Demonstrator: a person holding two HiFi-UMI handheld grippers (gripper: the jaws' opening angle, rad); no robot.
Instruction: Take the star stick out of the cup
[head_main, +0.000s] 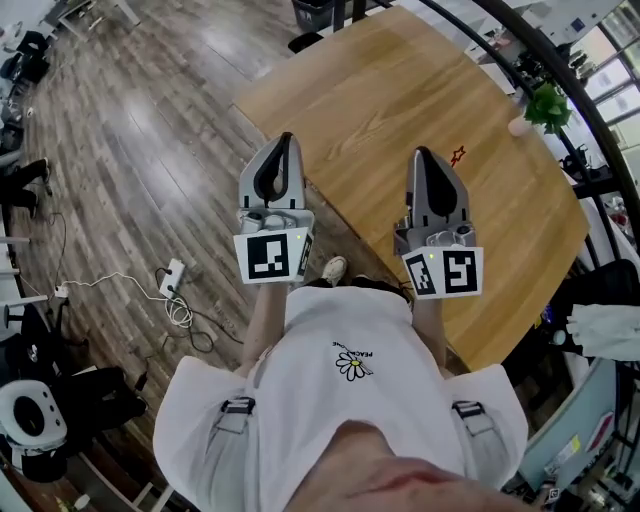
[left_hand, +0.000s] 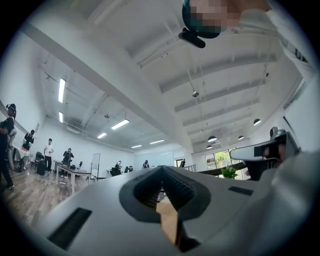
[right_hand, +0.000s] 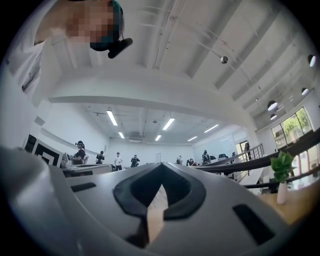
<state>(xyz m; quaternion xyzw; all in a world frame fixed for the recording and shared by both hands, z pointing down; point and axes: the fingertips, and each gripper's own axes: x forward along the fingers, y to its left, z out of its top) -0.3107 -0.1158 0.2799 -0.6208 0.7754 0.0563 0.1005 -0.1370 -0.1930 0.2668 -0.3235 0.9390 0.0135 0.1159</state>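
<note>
A small red star stick (head_main: 457, 155) lies on the wooden table (head_main: 380, 80), just right of my right gripper's tip. No cup shows clearly; the only vessel is a whitish pot (head_main: 519, 126) holding a green plant (head_main: 547, 104) at the table's far right edge. My left gripper (head_main: 285, 138) is held up over the table's near left edge, jaws closed together with nothing between them (left_hand: 161, 169). My right gripper (head_main: 420, 152) is held level with it over the table, also shut and empty (right_hand: 161, 165). Both gripper views tilt up toward the ceiling.
The plant (right_hand: 281, 167) in its white pot appears at the right of the right gripper view. On the wood floor to the left lie a power strip (head_main: 172, 280) and cables. Several people stand far off (left_hand: 49, 150). Chairs and gear crowd the right edge (head_main: 605, 330).
</note>
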